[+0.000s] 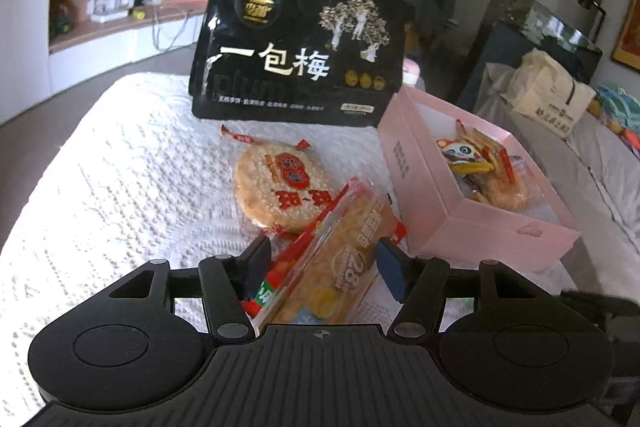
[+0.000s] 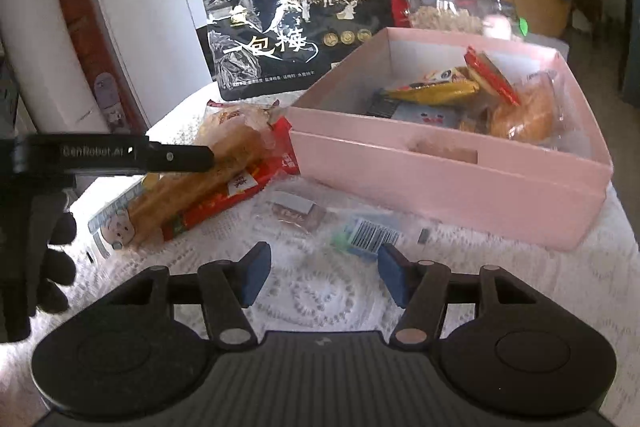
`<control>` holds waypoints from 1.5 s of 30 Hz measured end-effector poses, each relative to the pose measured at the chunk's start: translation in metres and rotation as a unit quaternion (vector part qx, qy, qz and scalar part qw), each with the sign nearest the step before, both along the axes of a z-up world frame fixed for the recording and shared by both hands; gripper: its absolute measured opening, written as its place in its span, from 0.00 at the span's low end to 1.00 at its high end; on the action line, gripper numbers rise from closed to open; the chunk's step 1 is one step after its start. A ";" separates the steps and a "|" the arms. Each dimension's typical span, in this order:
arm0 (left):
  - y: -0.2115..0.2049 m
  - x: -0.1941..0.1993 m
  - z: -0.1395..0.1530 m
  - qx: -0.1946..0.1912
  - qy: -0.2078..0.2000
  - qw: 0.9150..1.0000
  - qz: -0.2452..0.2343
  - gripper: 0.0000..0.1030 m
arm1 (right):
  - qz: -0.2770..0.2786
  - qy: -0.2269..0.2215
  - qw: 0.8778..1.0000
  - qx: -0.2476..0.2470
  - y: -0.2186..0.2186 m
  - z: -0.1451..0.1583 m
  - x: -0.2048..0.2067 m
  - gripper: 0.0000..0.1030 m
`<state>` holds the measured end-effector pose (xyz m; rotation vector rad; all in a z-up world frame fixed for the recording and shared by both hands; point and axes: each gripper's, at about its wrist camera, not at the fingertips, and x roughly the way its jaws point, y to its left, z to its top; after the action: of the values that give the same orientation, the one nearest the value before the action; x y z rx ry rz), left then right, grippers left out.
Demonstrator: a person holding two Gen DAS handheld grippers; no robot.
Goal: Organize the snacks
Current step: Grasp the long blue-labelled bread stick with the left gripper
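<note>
A long clear-wrapped pack of golden rice crackers (image 1: 336, 259), red at its edges with a silver number printed on the film, lies slanted between the blue pads of the left claw (image 1: 322, 267). The jaws stand partly open on either side of it; whether the pads press it I cannot tell. Just beyond the claw lies a round puffed rice cracker in a red-printed wrapper (image 1: 276, 187), and behind that stands a glossy black plum bag with white characters (image 1: 296, 43). To the claw's right sits a pale pink cardboard box (image 1: 404, 155) already holding mixed snack packets. The right claw (image 2: 324, 273) hangs partly open and empty over the white knitted worktop cloth (image 2: 312, 291), just short of a small clear packet with a barcode (image 2: 368, 235).
</note>
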<state>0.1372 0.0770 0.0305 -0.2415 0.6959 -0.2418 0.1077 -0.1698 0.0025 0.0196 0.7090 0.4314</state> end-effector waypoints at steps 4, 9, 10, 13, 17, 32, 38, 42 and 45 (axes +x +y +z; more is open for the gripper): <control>-0.005 0.006 0.000 -0.003 0.006 1.000 0.002 0.64 | 0.005 -0.003 1.000 -0.004 -0.001 0.000 0.004 0.60; -0.010 0.013 -0.004 -0.007 0.013 1.000 -0.001 0.66 | 0.011 -0.006 1.000 -0.006 -0.002 -0.004 0.006 0.61; -0.011 0.012 -0.004 -0.006 0.013 1.000 -0.001 0.66 | 0.012 -0.006 1.000 -0.007 -0.002 -0.004 0.007 0.61; -0.013 0.012 -0.004 -0.008 0.013 1.000 0.001 0.66 | 0.015 -0.008 1.000 -0.009 -0.002 -0.006 0.009 0.62; -0.016 0.012 -0.005 -0.011 0.013 1.000 0.000 0.68 | 0.019 -0.009 1.000 -0.009 -0.003 -0.007 0.009 0.63; -0.015 -0.008 -0.004 -0.003 0.022 1.000 -0.021 0.62 | 0.006 -0.013 0.999 -0.032 0.003 -0.003 -0.005 0.68; -0.012 -0.029 0.002 0.020 0.021 0.999 -0.037 0.52 | 0.029 -0.065 0.993 -0.091 0.018 0.007 -0.006 0.68; -0.008 -0.039 0.005 0.025 0.029 0.999 -0.036 0.50 | 0.038 -0.055 0.991 -0.116 0.024 0.007 0.007 0.68; -0.010 -0.047 0.007 0.039 0.028 0.998 -0.038 0.49 | 0.044 -0.056 0.991 -0.111 0.025 0.007 0.011 0.68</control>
<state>0.0898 0.0674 0.0380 -0.1485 0.7700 -0.2803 0.1188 -0.1450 0.0091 -0.2441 0.6455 0.4322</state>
